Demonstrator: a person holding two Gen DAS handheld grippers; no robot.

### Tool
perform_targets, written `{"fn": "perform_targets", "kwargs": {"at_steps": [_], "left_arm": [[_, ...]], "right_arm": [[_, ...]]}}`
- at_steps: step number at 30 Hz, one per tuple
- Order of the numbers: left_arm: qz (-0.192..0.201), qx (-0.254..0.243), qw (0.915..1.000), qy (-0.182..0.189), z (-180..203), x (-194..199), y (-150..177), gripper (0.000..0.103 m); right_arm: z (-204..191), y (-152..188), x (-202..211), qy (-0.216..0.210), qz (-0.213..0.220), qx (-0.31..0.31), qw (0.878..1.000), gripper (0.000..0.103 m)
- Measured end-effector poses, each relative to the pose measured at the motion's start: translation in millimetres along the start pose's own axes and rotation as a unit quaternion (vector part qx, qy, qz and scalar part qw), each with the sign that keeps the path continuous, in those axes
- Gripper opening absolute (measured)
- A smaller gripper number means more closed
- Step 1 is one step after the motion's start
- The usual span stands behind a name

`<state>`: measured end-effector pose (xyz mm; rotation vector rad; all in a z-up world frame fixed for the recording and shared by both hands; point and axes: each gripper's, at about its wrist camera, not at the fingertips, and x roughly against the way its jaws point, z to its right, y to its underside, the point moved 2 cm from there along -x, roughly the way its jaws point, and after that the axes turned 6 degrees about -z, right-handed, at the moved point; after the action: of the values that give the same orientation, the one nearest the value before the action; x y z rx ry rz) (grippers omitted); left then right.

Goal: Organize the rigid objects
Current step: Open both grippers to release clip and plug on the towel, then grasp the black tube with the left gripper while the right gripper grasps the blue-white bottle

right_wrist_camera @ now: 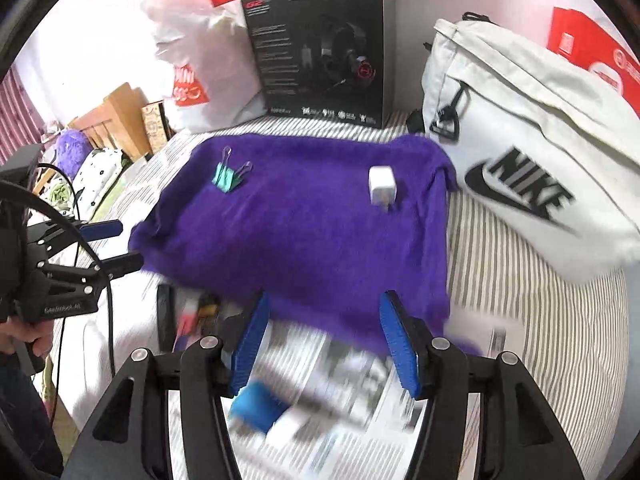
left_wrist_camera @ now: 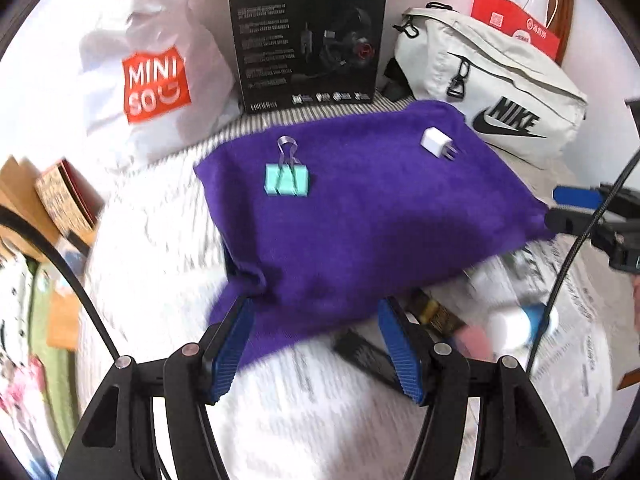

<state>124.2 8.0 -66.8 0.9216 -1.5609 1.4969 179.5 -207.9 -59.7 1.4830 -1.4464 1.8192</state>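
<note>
- We see a teal binder clip [left_wrist_camera: 287, 182] and white charger plug [left_wrist_camera: 436, 143] well apart on the purple cloth [left_wrist_camera: 360, 216].
- Our left hand-held gripper [left_wrist_camera: 316, 344] and right hand-held gripper [right_wrist_camera: 324, 340] both gape — empty.

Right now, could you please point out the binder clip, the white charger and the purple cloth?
binder clip [left_wrist_camera: 287, 179]: left wrist view, teal body.
white charger [right_wrist_camera: 382, 184]: right wrist view, front face.
purple cloth [left_wrist_camera: 360, 216]: left wrist view, bare middle.

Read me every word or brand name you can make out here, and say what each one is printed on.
"MINISO": white plastic bag.
"HECATE": top of the black headset box; its small print is unreadable.
"NIKE": white waist bag.
"GenRobot.AI", roughly: left gripper body, in the right wrist view.
Red paper bag: print too small.
Newspaper: blurred.
</note>
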Motion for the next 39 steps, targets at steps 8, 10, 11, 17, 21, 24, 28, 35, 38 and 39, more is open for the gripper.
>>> {"fn": "perform_targets", "kwargs": {"at_steps": [8, 10, 11, 17, 21, 24, 28, 35, 38, 39], "left_arm": [[-0.016, 0.043, 0.9989, 0.013, 11.3, -17.7, 39.5, 0.063], [-0.019, 0.049, 0.9985, 0.012, 12.3, -23.1, 38.1, 0.063], [-0.022, 0.052, 0.9983, 0.011, 13.7, -25.4, 37.0, 0.063], [-0.037, 0.049, 0.998, 0.011, 28.1, -35.3, 28.9, 0.063], [-0.041, 0.047, 0.998, 0.012, 31.5, -40.0, 29.6, 0.064], [-0.049, 0.039, 0.998, -0.008, 26.8, -39.8, 34.4, 0.065], [-0.049, 0.019, 0.9982, -0.026, 19.2, -30.7, 48.1, 0.065], [-0.05, 0.022, 0.9984, -0.017, 10.4, -25.5, 59.3, 0.064], [-0.052, 0.016, 0.9984, -0.012, 17.2, -30.9, 58.7, 0.063], [-0.056, 0.011, 0.9982, -0.019, 19.5, -34.8, 59.4, 0.063]], "right_arm": [[8.0, 57.9, 11.3, 0.017, -0.006, -0.048, 0.999, 0.057], [11.6, 68.0, 17.0, 0.014, 0.001, -0.059, 0.998, 0.057], [13.1, 73.2, 19.9, 0.014, 0.006, -0.067, 0.998, 0.057], [10.8, 81.9, 28.4, 0.009, 0.029, -0.079, 0.996, 0.059], [5.8, 83.4, 26.9, 0.006, 0.025, -0.079, 0.997, 0.059], [-0.5, 87.0, 28.1, 0.006, 0.027, -0.07, 0.997, 0.059], [-8.3, 91.0, 28.9, 0.005, 0.031, -0.058, 0.998, 0.06], [-17.7, 94.6, 26.2, 0.007, 0.025, -0.036, 0.999, 0.06], [-21.4, 96.6, 25.2, 0.004, 0.022, -0.023, 0.999, 0.06], [-21.7, 96.6, 24.6, 0.004, 0.021, -0.022, 1.0, 0.06]]}}
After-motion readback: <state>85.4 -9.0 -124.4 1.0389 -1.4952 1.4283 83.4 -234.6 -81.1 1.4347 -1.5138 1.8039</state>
